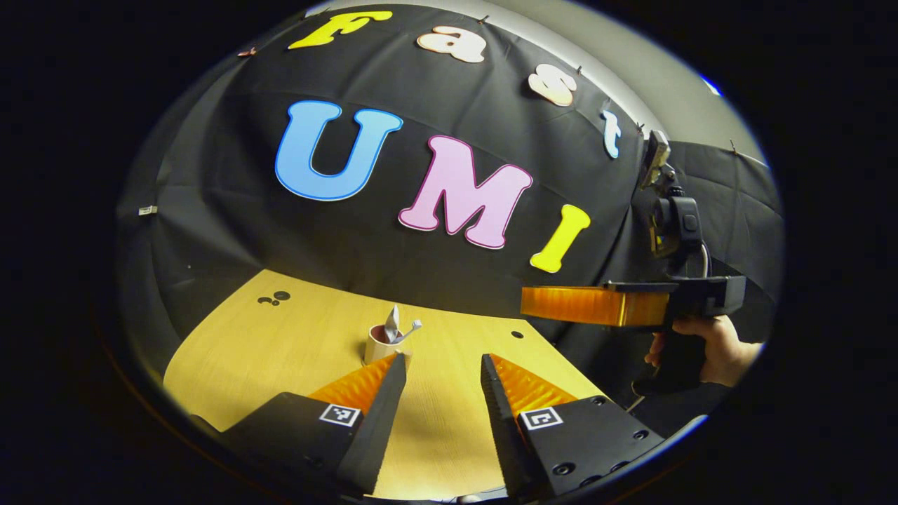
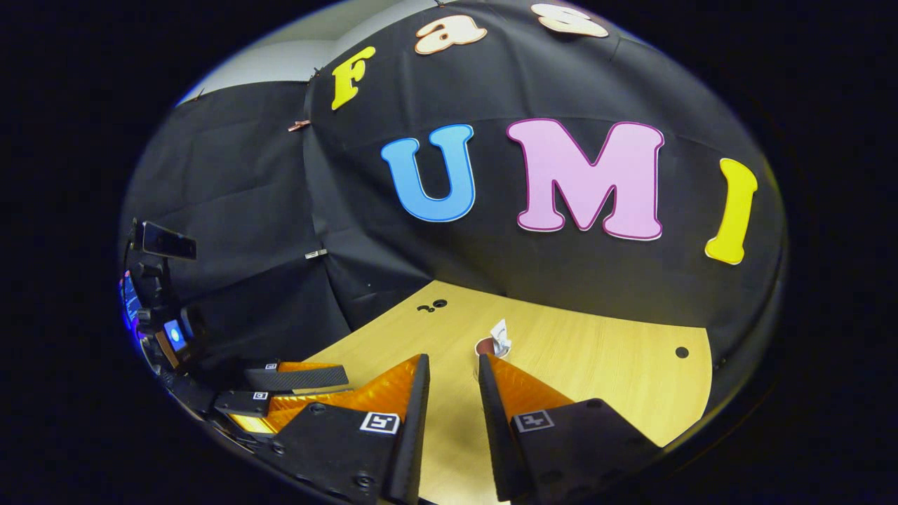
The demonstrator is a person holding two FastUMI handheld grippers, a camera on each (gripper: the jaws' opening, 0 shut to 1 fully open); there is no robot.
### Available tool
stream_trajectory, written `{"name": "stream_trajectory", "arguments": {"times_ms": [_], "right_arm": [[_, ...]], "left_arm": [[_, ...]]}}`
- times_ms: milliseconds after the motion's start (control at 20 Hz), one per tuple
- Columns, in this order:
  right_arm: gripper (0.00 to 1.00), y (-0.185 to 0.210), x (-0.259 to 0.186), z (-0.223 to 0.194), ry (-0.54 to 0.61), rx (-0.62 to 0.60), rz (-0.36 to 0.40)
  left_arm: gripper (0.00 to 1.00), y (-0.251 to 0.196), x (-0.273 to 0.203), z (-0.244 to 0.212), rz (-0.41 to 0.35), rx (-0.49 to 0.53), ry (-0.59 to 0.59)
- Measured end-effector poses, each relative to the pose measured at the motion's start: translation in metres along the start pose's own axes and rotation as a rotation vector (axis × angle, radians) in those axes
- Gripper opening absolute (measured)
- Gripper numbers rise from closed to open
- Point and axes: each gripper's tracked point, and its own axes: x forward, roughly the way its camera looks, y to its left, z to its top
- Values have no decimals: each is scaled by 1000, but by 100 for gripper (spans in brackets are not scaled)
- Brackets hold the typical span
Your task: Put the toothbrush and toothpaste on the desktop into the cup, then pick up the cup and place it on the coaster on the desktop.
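Cup (image 1: 379, 345) at twelve o'clock holds toothbrush (image 1: 412, 327) and toothpaste (image 1: 392, 324); both tools (image 1: 440, 365) (image 2: 452, 365) spread, empty; grasping it seems next.

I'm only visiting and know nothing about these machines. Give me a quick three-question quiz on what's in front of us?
1. True or false: the cup lies on its side on the table.
2. What sticks out of the cup? A) toothbrush and toothpaste B) a spoon C) nothing
3. Fill in: the left gripper has its fingers ____.

Key
1. False: it stands upright.
2. A
3. Apart, holding nothing; the right gripper likewise.
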Motion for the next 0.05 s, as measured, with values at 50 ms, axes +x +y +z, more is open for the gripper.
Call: {"name": "stream_trajectory", "arguments": {"times_ms": [50], "right_arm": [[44,1,-3,-3,1,-5,9]], "left_arm": [[69,-6,-2,2,-3,-2,-14]]}}
